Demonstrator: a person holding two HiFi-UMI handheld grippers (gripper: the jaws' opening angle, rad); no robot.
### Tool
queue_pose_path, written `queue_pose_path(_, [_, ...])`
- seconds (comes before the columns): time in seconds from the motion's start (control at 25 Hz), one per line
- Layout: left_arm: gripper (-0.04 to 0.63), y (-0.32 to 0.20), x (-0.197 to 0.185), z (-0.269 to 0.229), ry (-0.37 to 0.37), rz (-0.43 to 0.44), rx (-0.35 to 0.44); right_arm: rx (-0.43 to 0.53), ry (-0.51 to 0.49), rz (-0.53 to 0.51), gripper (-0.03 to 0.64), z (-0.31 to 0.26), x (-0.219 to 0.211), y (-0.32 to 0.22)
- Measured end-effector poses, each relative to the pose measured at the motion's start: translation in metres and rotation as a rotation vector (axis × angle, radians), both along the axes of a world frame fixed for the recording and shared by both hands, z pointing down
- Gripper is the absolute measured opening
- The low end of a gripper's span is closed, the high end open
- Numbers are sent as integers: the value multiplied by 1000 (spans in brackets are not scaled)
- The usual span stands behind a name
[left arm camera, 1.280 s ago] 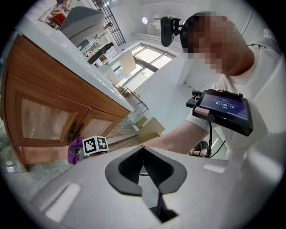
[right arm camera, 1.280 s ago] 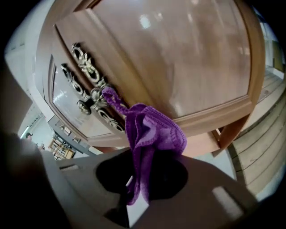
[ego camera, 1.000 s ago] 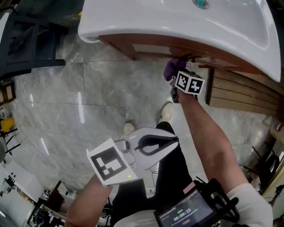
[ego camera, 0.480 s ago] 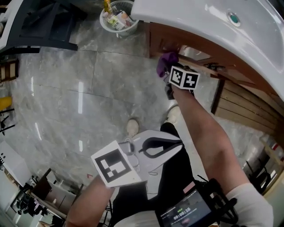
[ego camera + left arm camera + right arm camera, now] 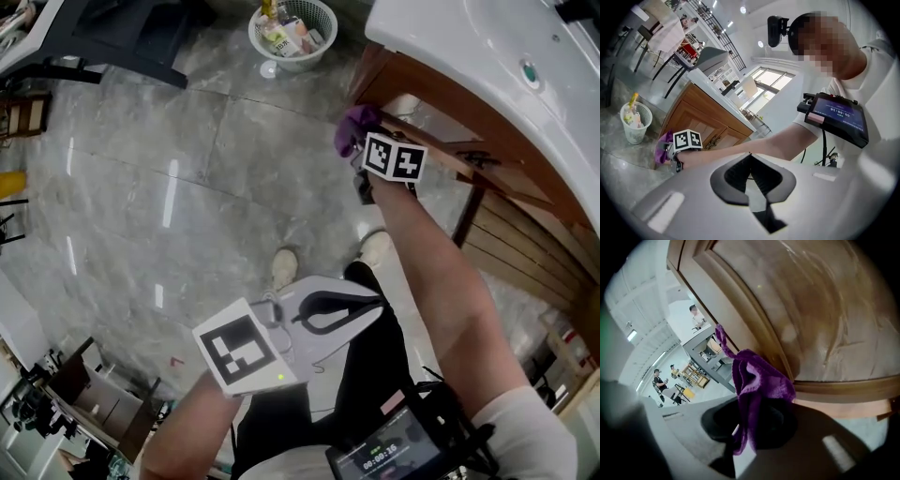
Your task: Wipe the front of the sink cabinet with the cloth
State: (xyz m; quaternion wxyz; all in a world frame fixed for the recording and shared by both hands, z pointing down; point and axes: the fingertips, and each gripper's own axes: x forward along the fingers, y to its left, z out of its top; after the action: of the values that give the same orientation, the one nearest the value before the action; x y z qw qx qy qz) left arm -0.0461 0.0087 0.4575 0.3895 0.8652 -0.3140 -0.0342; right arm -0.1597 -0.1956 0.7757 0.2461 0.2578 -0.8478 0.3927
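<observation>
A purple cloth (image 5: 352, 127) is bunched in my right gripper (image 5: 364, 142), which is shut on it and holds it against the wooden front of the sink cabinet (image 5: 424, 120), near the cabinet's left corner. The white sink (image 5: 487, 56) overhangs above. In the right gripper view the cloth (image 5: 757, 380) hangs over the jaws and touches the frame of a cabinet door (image 5: 825, 310). My left gripper (image 5: 371, 304) is held low near the person's body, shut and empty, away from the cabinet. The left gripper view shows the cloth (image 5: 661, 147) by the cabinet (image 5: 693, 117).
A white basket (image 5: 292, 28) of bottles stands on the grey marble floor (image 5: 169, 187) left of the cabinet. The person's shoes (image 5: 284, 269) are below the right arm. Wooden slats (image 5: 511, 253) lie to the right. Dark furniture (image 5: 112, 37) is at top left.
My right gripper has slid the cloth leftward along the cabinet front toward its left corner. The view has swung left, bringing the basket in. The left gripper has hardly moved.
</observation>
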Motion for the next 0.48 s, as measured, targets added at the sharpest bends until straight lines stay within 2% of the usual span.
queue_pose_path(0.24, [5, 11, -5, -20, -13, 27, 25, 47, -34, -43, 78, -41, -5, 16])
queue_pose_path(0.48, [5, 21, 2, -65, -32, 103, 22, 82, -83, -61, 78, -127, 22, 51])
